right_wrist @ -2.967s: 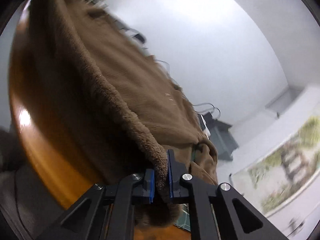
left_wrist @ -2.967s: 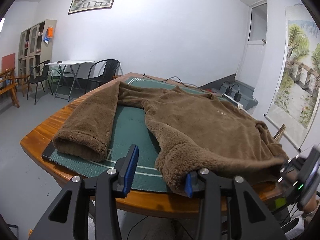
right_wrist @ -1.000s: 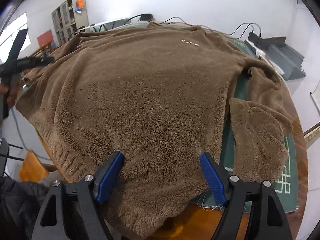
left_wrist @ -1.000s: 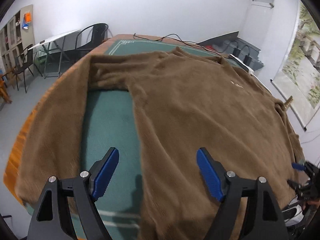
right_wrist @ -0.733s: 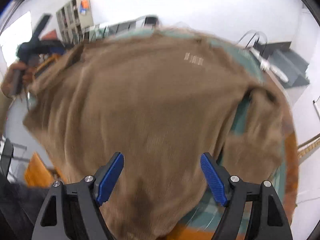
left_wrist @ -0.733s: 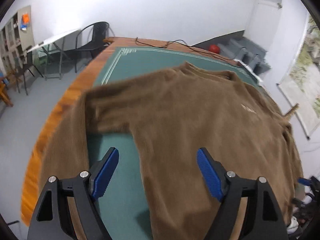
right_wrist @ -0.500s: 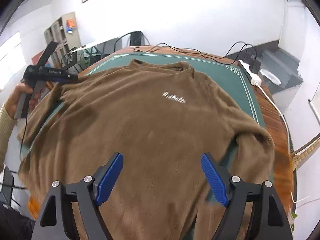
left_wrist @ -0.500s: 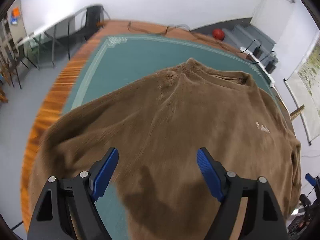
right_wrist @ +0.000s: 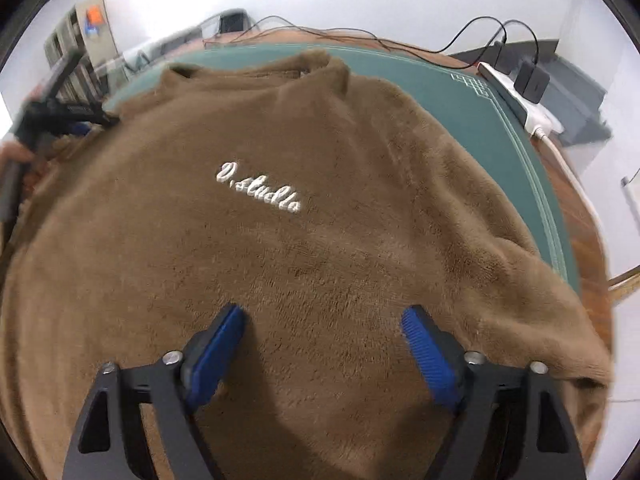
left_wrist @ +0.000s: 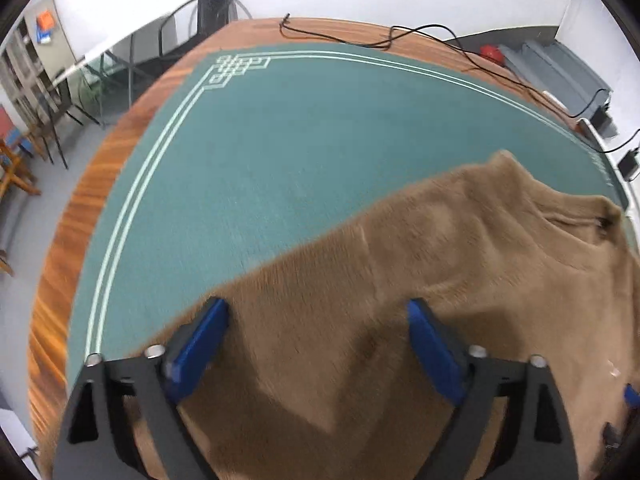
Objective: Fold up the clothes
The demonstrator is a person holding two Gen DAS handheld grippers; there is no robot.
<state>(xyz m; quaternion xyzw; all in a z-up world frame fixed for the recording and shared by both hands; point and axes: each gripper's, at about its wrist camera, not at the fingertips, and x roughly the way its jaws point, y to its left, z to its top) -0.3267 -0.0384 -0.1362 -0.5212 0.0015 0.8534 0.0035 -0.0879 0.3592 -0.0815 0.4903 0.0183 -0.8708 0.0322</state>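
A brown fleece sweater [right_wrist: 304, 240] with white lettering [right_wrist: 258, 192] lies spread front-up on a green mat [left_wrist: 280, 140], collar [right_wrist: 256, 68] at the far side. It also shows in the left wrist view [left_wrist: 440, 280]. My left gripper [left_wrist: 316, 344] is open and empty, just above the sweater's left shoulder and sleeve. My right gripper [right_wrist: 320, 344] is open and empty above the chest, below the lettering. The left gripper also shows at the left edge of the right wrist view [right_wrist: 60, 114].
The mat lies on a wooden table [left_wrist: 60, 240]. Black cables [left_wrist: 400, 36] run along the far edge. A white power strip [right_wrist: 524, 108] with a charger sits at the far right. Chairs [left_wrist: 200, 20] and a shelf [left_wrist: 24, 68] stand beyond the table.
Both grippers let go of the hem and opened. They moved forward over the sweater toward the collar; the left one now looks over the shoulder and the bare mat beyond.
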